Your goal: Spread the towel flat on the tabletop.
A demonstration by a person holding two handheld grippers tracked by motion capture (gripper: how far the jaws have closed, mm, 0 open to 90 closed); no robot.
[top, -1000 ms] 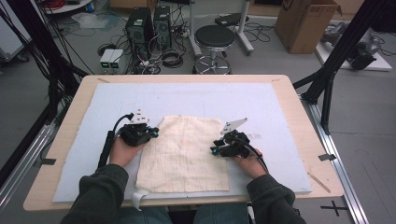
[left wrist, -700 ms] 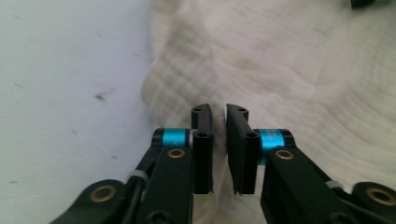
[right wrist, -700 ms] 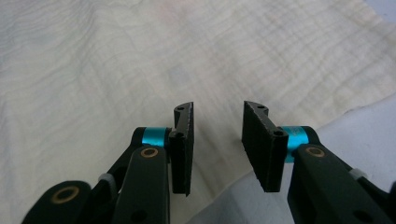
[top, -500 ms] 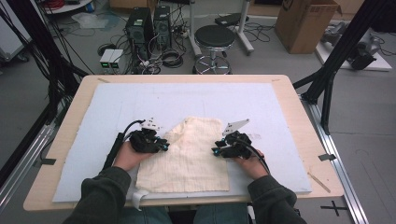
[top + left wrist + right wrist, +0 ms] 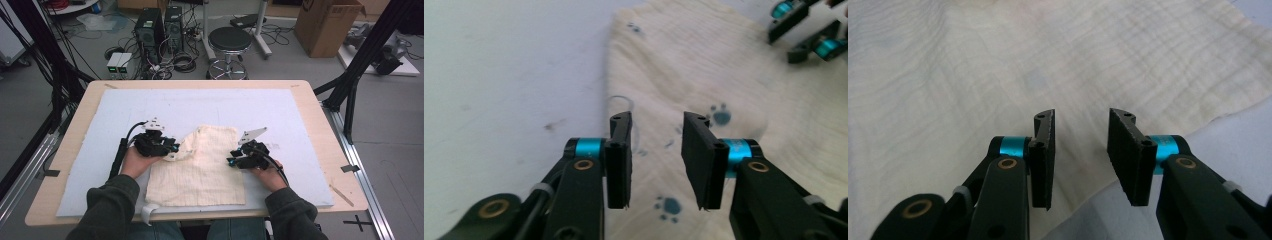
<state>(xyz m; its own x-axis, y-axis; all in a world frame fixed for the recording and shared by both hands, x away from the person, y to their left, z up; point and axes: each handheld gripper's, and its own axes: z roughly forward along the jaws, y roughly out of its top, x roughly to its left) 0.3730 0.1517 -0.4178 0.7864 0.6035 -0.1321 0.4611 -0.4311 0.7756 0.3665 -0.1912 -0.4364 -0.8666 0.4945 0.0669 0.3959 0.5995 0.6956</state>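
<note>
On the cream cloth, my left gripper has just been opening, releasing the folded-over corner; my right gripper hovers released, empty.

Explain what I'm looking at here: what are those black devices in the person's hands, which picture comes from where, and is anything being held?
A person sits at a table and holds a hand-operated tool in each hand; each ends in a two-jaw claw. The wide picture comes from a fixed camera above the table. There the left claw is at the left edge of a cream cloth, the right claw at its right edge. The cloth lies on a pale blue mat that covers the wooden table.

The two close pictures come from cameras riding on the tools, looking along the black jaws. The left claw has just been opening; its jaws stand apart over a folded-over part of the cloth with blue paw prints, with nothing pinched. The right claw also stands apart above the cloth's edge. Nothing is held.
</note>
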